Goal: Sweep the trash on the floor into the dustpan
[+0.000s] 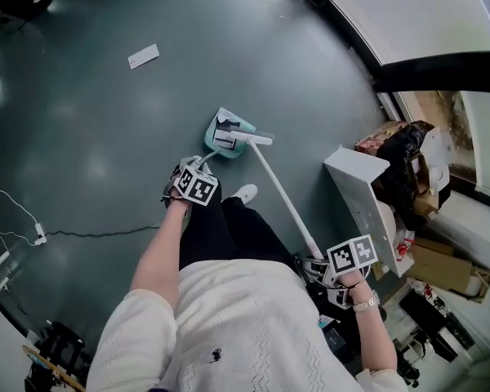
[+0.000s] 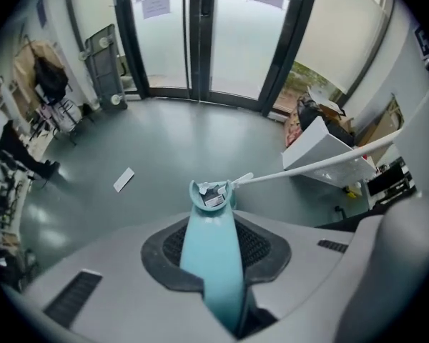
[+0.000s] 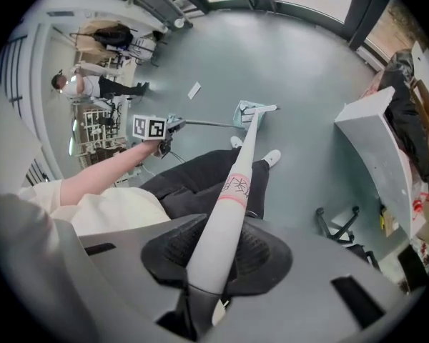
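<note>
Both are clamped: left gripper (image 2: 222, 263) on the dustpan handle (image 2: 209, 220), right gripper (image 3: 218, 252) on the broom handle (image 3: 237, 177). Some trash (image 1: 223, 140) sits in the dustpan (image 1: 215, 125), broom head (image 1: 253, 138) at its lip; we'd keep that lip flat and go for the paper slip (image 1: 144, 56) lying well apart.

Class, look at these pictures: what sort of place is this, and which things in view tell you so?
Probably a workroom or lab by a building entrance, not a home: tall glass doors, a smooth grey floor with a cable trailing across it, and cardboard boxes.
</note>
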{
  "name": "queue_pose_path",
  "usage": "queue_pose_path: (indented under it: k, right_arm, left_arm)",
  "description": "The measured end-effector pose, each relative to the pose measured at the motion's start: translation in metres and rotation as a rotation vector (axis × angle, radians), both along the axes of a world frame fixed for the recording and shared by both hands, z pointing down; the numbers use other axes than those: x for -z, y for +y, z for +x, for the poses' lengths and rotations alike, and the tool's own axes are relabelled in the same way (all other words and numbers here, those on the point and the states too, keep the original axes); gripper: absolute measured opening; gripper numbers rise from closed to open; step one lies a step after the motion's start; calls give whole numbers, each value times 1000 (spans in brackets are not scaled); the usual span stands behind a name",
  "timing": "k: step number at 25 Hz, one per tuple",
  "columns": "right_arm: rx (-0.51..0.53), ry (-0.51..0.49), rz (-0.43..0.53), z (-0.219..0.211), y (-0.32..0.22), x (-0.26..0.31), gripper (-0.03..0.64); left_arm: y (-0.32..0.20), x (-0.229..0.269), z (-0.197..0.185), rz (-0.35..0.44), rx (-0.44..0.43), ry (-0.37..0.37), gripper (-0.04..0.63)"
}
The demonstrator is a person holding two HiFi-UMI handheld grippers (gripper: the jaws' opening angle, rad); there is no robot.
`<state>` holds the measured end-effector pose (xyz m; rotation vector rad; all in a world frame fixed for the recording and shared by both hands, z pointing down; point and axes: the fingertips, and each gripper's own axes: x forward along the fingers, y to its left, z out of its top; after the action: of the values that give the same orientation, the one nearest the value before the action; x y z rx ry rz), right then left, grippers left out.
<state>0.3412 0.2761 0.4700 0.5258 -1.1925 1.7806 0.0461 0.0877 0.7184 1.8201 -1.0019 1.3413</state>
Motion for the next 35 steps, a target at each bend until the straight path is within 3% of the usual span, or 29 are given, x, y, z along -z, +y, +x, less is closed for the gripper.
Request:
queue_pose_path:
  k: [10,17,21,26,31,35]
  right_arm:
    - [102,21,185,-111,-187,-7,87]
    - [206,-16,268,-210,-347,-10,87]
    - [296,-56,263,-265,-462,-33,87]
    - [375,-82,218,-345,-588,-66,87]
    - [604,-63,201,-405,-685,-104,87]
    - [819,-14,201,-436,-724,-125,87]
  left_arm:
    - [-26,32,-199,40,353,-45,95]
    - [-59,44,-300,83,574,-49,95]
    - [-96,38,-324,67,707,-35,95]
    - [-152,30,-346,24,774,4,95]
    - [-213,20,-357,-26,906,-26,95]
    - [-255,12,-358,-54,966,-9,95]
